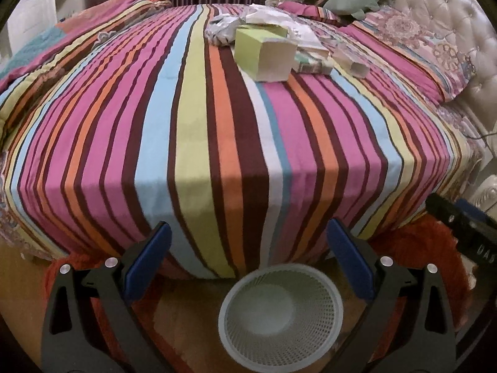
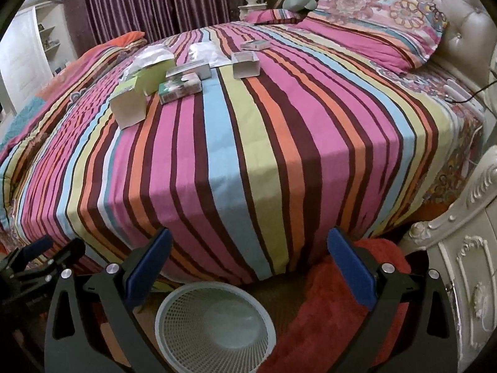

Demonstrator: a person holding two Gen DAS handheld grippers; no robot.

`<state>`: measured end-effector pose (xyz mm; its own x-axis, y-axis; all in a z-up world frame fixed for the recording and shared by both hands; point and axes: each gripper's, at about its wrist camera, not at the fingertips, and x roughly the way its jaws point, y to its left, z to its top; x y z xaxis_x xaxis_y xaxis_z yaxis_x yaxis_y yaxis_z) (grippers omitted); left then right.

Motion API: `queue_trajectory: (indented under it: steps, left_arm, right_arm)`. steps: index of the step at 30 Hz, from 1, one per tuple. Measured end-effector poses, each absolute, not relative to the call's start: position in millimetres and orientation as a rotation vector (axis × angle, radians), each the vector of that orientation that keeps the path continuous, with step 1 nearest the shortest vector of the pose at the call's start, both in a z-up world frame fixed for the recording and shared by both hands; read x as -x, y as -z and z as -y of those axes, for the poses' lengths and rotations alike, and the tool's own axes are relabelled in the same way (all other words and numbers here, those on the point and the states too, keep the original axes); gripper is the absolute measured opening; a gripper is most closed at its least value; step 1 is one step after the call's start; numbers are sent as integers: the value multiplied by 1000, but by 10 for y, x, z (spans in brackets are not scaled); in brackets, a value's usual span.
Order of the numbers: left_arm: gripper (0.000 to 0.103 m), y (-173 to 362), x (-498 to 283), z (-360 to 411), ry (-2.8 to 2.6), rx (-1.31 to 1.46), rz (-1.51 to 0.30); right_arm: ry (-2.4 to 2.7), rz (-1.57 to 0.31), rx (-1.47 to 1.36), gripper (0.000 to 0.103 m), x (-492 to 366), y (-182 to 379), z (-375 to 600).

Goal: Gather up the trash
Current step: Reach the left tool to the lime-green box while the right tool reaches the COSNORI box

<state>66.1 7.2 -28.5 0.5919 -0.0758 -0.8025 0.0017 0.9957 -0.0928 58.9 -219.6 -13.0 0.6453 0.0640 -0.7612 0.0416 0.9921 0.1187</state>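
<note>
Several pieces of trash on the bed, none yet collected — basket looks empty.

Lime-green box (image 1: 264, 54), green-printed carton (image 2: 179, 88), small white box (image 2: 245, 64) and crumpled wrappers (image 1: 222, 29) lie clustered far up the striped bedspread (image 1: 198, 143), well apart from both tools. White mesh basket (image 1: 281, 317) stands on the floor at the bed's foot, nothing visible inside. Left gripper (image 1: 248, 261) and right gripper (image 2: 248, 267): jaws spread wide, holding nothing, hovering over the basket — judged: task at its start, every item left.
</note>
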Motion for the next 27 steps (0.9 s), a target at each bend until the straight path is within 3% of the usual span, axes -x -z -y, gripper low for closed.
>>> queue_trajectory:
  steps: [27]
  left_arm:
    - [97, -101, -2283, 131, -46, 228, -847]
  right_arm:
    - [-21, -740, -138, 96, -2031, -197, 2406]
